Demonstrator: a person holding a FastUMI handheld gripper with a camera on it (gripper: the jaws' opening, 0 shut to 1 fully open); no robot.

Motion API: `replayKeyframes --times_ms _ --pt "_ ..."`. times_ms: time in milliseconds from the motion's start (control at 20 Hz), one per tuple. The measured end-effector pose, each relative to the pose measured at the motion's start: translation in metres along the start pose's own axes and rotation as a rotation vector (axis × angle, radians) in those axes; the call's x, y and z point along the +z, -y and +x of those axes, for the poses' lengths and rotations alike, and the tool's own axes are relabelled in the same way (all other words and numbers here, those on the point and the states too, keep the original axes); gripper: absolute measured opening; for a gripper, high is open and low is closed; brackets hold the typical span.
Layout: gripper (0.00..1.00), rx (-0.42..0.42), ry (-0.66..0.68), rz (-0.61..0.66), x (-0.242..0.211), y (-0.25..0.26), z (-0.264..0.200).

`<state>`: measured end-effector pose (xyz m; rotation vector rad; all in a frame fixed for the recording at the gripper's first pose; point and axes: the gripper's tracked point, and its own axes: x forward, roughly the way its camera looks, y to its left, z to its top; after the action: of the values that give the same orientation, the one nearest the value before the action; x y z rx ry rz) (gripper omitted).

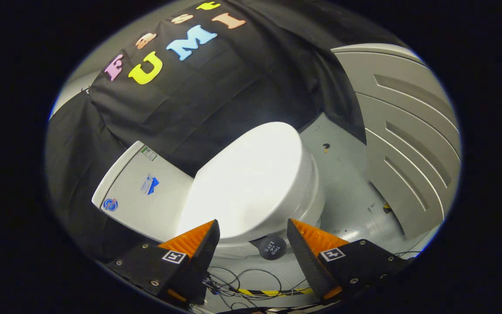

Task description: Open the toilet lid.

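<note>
A white toilet stands ahead of me, its lid (251, 179) lying flat and closed over the bowl (314, 196). The white cistern (140, 192) with stickers sits behind the lid, against the black cloth wall. My gripper (253, 226) hovers above the near side edge of the lid, open, with nothing between its fingers. Both fingertips frame the lid's rim, apart from it.
A grey ribbed panel (408, 144) stands past the toilet's front end. The grey floor (347, 174) runs between toilet and panel. A round black disc (273, 247) lies on the floor below the bowl. Loose cables (242, 283) and striped tape lie below the fingers.
</note>
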<state>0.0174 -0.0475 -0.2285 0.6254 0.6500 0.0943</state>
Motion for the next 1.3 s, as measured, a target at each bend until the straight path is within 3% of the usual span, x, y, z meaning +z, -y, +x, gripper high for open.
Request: replayKeyframes --times_ms 300,650,950,1300 --pt "0.95 0.0 -0.073 0.155 -0.024 0.023 0.008" --pt "0.93 0.058 -0.161 0.335 -0.052 0.03 0.018" --pt "0.78 0.092 -0.182 0.434 -0.057 0.027 0.023" --pt "0.41 0.113 -0.2 0.46 -0.061 0.024 0.026"
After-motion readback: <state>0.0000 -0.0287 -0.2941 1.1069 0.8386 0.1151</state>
